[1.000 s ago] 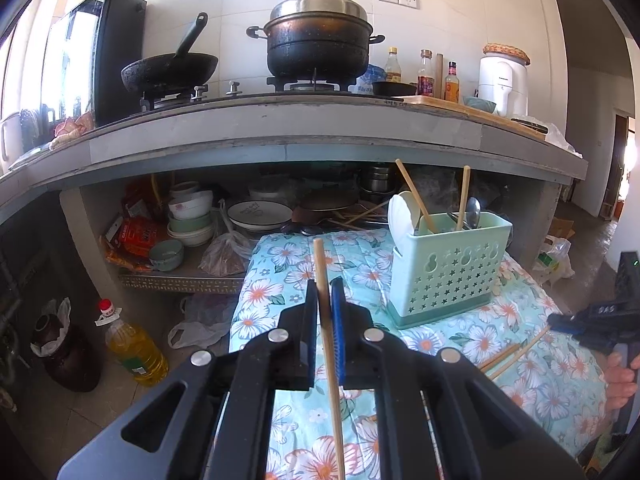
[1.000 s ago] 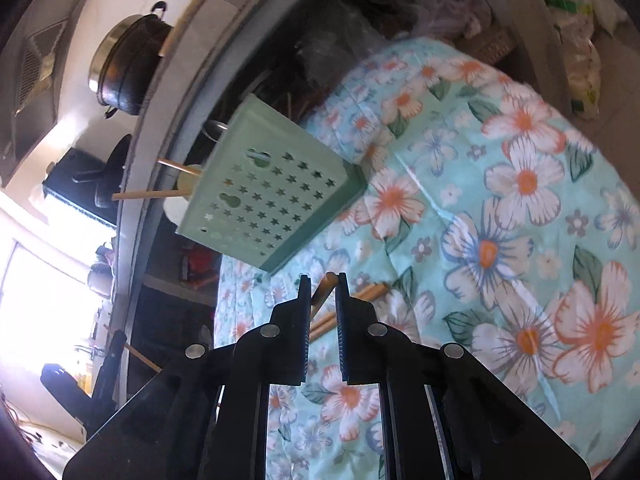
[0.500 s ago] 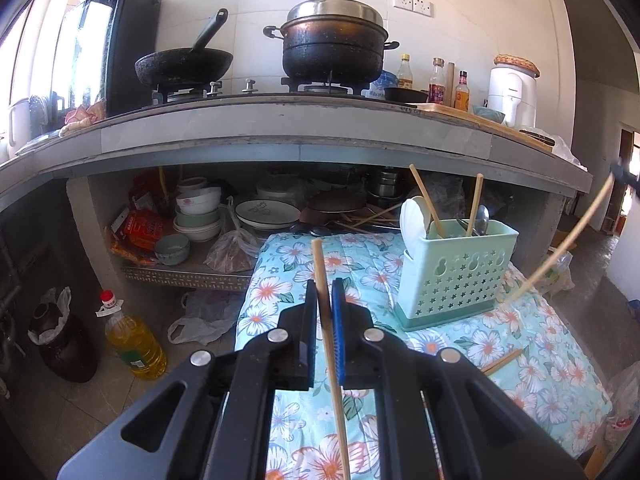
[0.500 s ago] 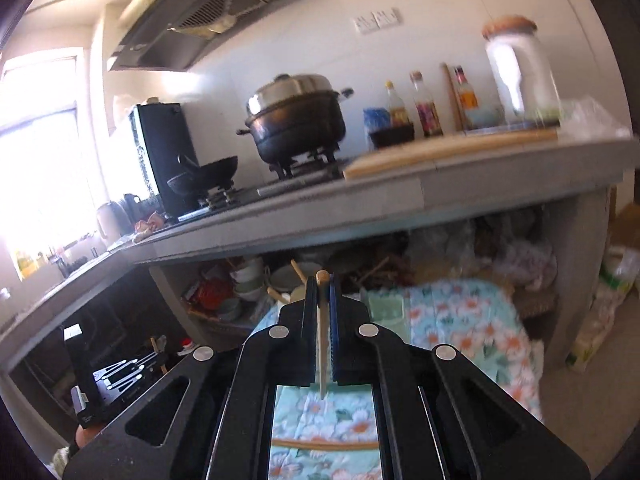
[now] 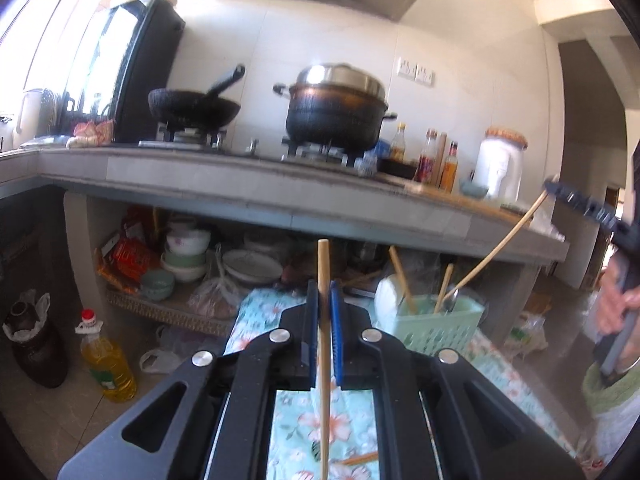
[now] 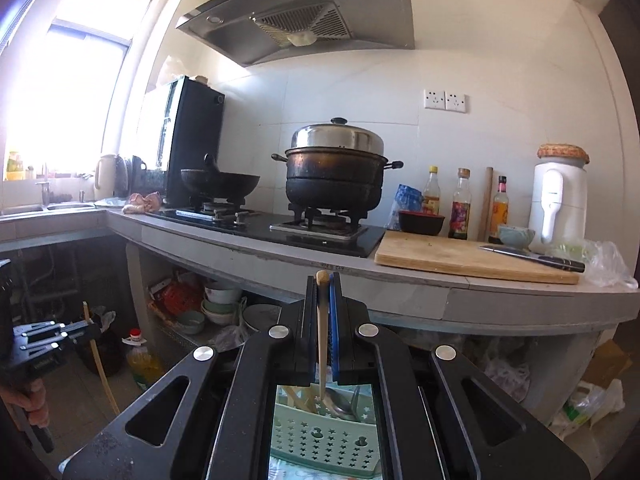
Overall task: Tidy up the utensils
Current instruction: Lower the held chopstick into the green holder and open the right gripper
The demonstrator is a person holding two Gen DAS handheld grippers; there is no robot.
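My left gripper (image 5: 325,300) is shut on a wooden chopstick (image 5: 323,360) held upright above the floral tablecloth (image 5: 296,420). The mint green utensil holder (image 5: 434,326) stands to its right with chopsticks, a white spoon and a metal spoon inside. My right gripper (image 6: 323,292) is shut on another chopstick (image 6: 321,344), held upright with its lower tip just above the holder (image 6: 320,436). In the left wrist view the right gripper (image 5: 576,204) shows at the far right, its chopstick (image 5: 496,244) slanting down to the holder. One more chopstick (image 5: 358,459) lies on the cloth.
A grey counter (image 6: 460,300) runs across above the table, with a wok (image 6: 218,182), a big pot (image 6: 336,172), bottles, a cutting board (image 6: 472,258) and a knife (image 6: 536,258). Bowls and plates (image 5: 186,256) sit on the shelf below. An oil bottle (image 5: 106,364) stands on the floor.
My right gripper lifted its chopstick off the cloth, turned upright and came over the holder. My left gripper rose and tilted up, still holding its chopstick.
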